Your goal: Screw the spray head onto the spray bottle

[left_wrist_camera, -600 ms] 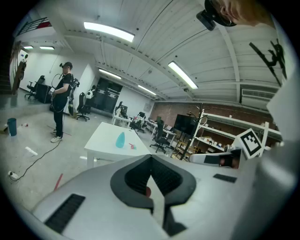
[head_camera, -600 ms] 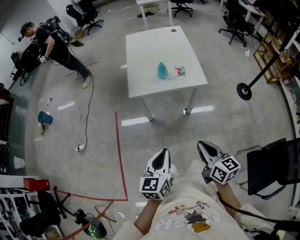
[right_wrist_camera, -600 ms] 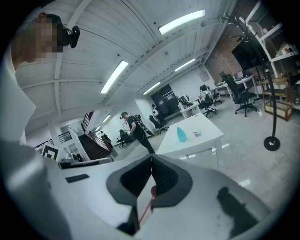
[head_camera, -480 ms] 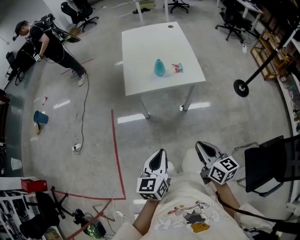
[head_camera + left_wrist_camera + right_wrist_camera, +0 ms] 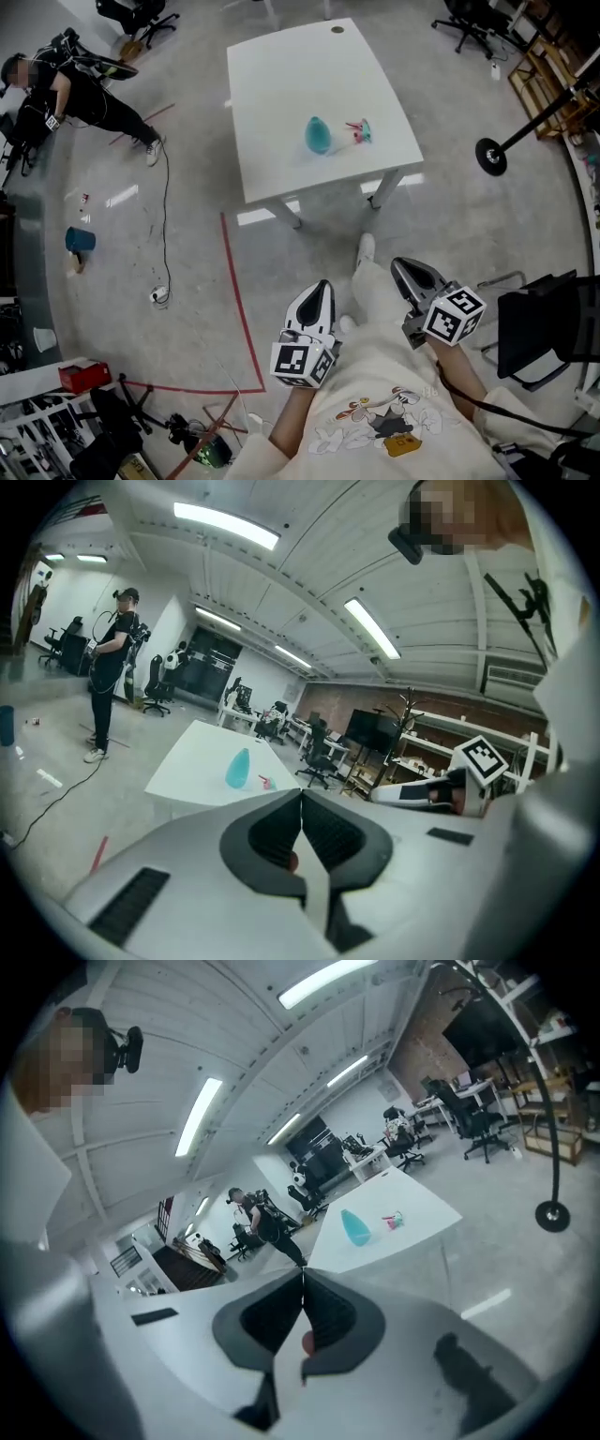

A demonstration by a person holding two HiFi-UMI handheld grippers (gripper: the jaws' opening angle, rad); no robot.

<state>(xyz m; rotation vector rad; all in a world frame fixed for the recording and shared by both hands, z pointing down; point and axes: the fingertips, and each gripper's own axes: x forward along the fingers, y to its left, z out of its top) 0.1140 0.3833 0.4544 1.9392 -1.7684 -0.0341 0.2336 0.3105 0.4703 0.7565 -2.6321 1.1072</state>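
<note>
Head view records an approach in progress, with no handling yet. Against the frames of half a second ago, the white surface (image 5: 281, 84) now fills more of the picture. Your shoe (image 5: 365, 249) has also appeared ahead of you on the floor, so you have stepped toward the work. The teal spray bottle (image 5: 318, 136) stands upright near the middle of that surface. The pink spray head (image 5: 358, 131) lies just beside it on its right, apart from it. Neither has shifted on the surface.

You carry the left gripper (image 5: 320, 292) and right gripper (image 5: 409, 272) side by side in front of your body. Both are aimed toward the surface and well short of it. Left gripper view shows its fingers (image 5: 277, 829) pressed together with nothing between them. Right gripper view shows the same of its fingers (image 5: 330, 1314). In both views the bottle and head sit small and far beyond the fingertips.

Finding: the task proper has not begun, and head and bottle are unjoined. In my judgement you must close the remaining distance, then part both sets of fingers before reaching. One gripper should steady the bottle while the other takes the head. Arriving with the fingers closed risks knocking the upright bottle over.
</note>
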